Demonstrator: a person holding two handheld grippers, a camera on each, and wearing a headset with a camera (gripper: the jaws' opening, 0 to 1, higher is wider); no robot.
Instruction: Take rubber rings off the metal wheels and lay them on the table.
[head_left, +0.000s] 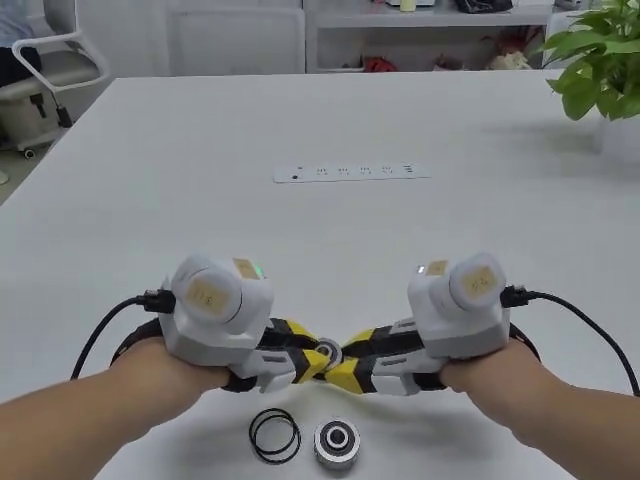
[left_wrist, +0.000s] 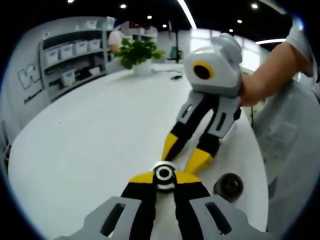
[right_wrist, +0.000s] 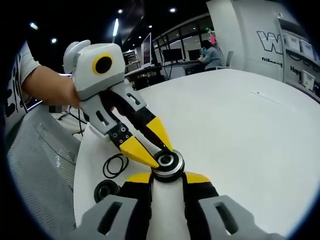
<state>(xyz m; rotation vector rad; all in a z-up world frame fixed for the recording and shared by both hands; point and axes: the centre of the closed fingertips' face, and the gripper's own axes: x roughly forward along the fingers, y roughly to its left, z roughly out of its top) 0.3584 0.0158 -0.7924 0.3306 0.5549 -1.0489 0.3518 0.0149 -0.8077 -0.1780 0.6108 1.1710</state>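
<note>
A small metal wheel (head_left: 328, 352) with a dark rubber ring on its rim hangs just above the table, between both grippers. My left gripper (left_wrist: 165, 177) comes in from the left and is shut on the wheel (left_wrist: 164, 172). My right gripper (right_wrist: 167, 176) meets it from the right, its yellow tips pressed on either side of the same wheel (right_wrist: 167, 161). Loose black rubber rings (head_left: 274, 435) lie flat near the front edge. A second metal wheel (head_left: 337, 440) stands beside them.
A white power strip (head_left: 352, 172) lies mid-table. A green plant (head_left: 600, 55) stands at the far right corner. An office chair (head_left: 50, 70) sits off the far left. The white table (head_left: 320, 250) stretches open beyond the grippers.
</note>
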